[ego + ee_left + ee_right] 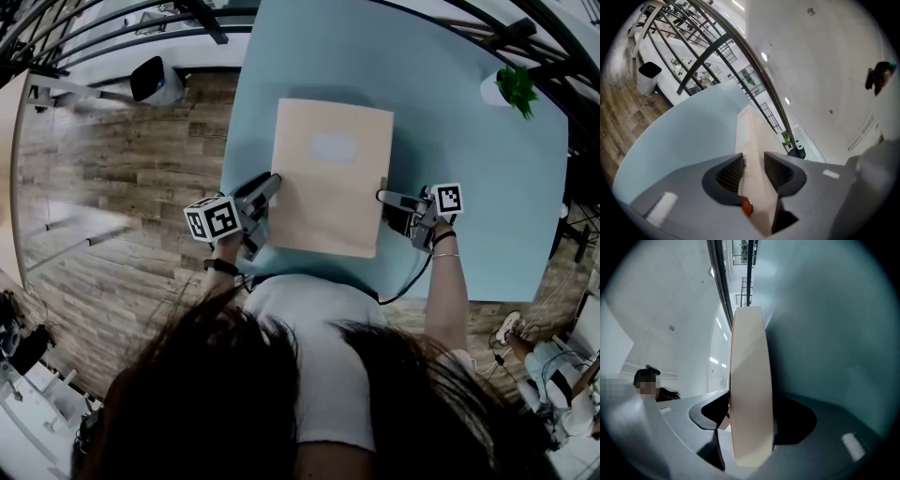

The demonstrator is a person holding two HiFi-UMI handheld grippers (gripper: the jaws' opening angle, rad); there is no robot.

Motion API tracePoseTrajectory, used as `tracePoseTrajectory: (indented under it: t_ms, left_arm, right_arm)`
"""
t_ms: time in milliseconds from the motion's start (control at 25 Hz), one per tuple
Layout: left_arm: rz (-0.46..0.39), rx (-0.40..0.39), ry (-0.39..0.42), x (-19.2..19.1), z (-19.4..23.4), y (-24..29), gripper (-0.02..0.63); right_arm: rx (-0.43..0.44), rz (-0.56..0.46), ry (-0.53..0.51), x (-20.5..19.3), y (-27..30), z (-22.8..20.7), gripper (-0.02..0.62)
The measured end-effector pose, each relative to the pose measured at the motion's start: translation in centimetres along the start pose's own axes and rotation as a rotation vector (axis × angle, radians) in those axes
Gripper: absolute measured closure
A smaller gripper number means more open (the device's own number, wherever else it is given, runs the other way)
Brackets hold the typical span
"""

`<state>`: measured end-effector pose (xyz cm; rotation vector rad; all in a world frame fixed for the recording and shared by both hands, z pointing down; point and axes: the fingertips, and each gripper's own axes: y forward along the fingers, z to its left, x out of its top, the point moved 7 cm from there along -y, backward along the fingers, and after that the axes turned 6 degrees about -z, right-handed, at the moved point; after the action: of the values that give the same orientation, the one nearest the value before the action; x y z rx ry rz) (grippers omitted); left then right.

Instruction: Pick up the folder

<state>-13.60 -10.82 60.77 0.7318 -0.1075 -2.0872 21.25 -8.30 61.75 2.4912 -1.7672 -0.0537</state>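
Both sides held: left gripper (269,187) clamps folder (330,178) left edge, right gripper (382,197) clamps right edge.

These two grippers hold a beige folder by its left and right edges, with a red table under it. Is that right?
Not quite. The table is pale blue, not red, as the head view shows. The rest holds: the left gripper and the right gripper have the beige folder between their jaws at its left and right edges.
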Motion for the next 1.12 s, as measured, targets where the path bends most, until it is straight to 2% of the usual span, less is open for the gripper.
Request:
tracePoseTrajectory:
  t_ms: [160, 280, 880, 1120]
  left_arm:
    - [0.001, -0.002, -0.01, 0.0, -0.2, 0.1, 0.413]
    - [-0.003, -0.008, -0.016, 0.0, -0.2, 0.1, 0.411]
    - [-0.021, -0.045, -0.052, 0.1, -0.1, -0.1, 0.4]
    - [-0.042, -0.066, -0.018, 0.6, -1.0, -0.5, 0.402]
  right_arm:
    - [0.03, 0.069, -0.063, -0.7, 4.3, 0.8, 0.318]
    - [0.034, 0.065, -0.054, -0.9, 6.0, 1.2, 0.308]
    - [0.021, 0.046, -0.093, -1.2, 6.0, 1.3, 0.31]
    - [0.019, 0.048, -0.167, -1.0, 6.1, 2.6, 0.31]
